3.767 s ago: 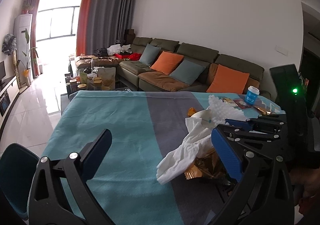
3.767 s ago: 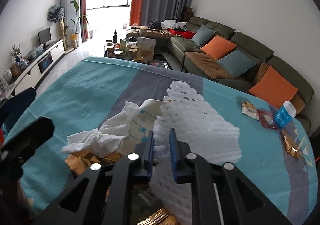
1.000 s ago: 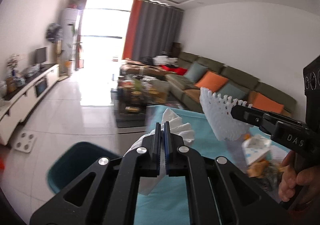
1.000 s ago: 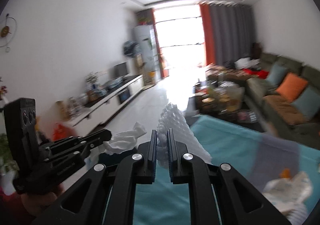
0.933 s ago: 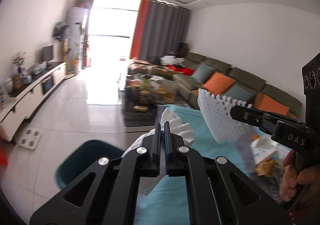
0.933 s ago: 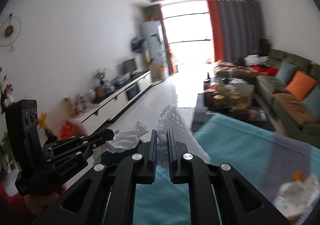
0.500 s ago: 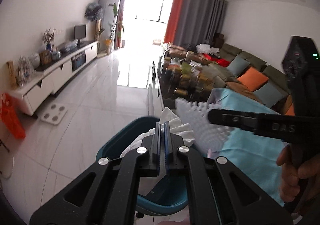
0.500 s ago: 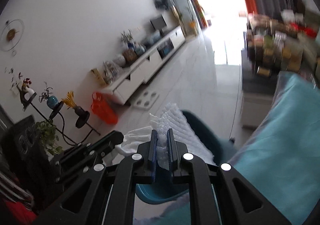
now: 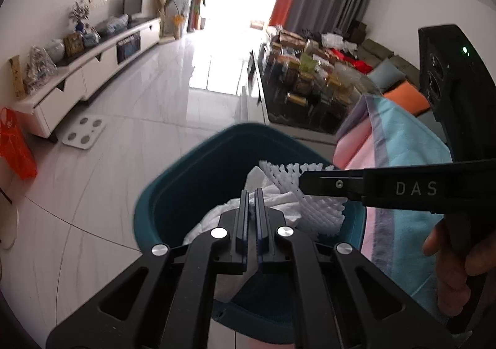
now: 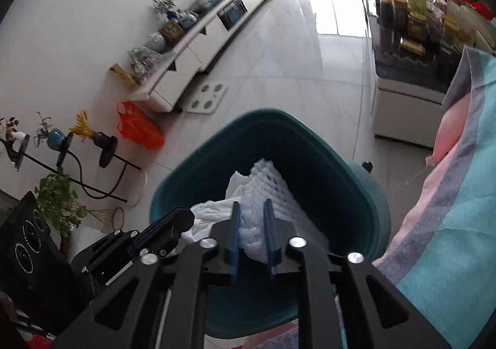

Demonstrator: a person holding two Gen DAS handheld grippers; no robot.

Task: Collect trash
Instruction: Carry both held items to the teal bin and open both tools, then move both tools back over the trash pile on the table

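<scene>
We hold both grippers over the teal bin (image 9: 198,181) on the floor beside the counter (image 9: 412,144). Our left gripper (image 9: 251,194) has its fingers pinched narrow on the white tissue (image 9: 279,197). The right wrist view alone shows our right gripper (image 10: 251,209) with fingers opening, the white foam net (image 10: 272,194) between them. Only the left view shows our hand (image 9: 458,259) on the right handle.

Crumpled white tissue (image 9: 272,197) and white foam net sheet (image 10: 272,194) – side by side, touching, both hanging over the open mouth of the teal bin (image 9: 198,169) on the floor – bin upright, dark inside.
</scene>
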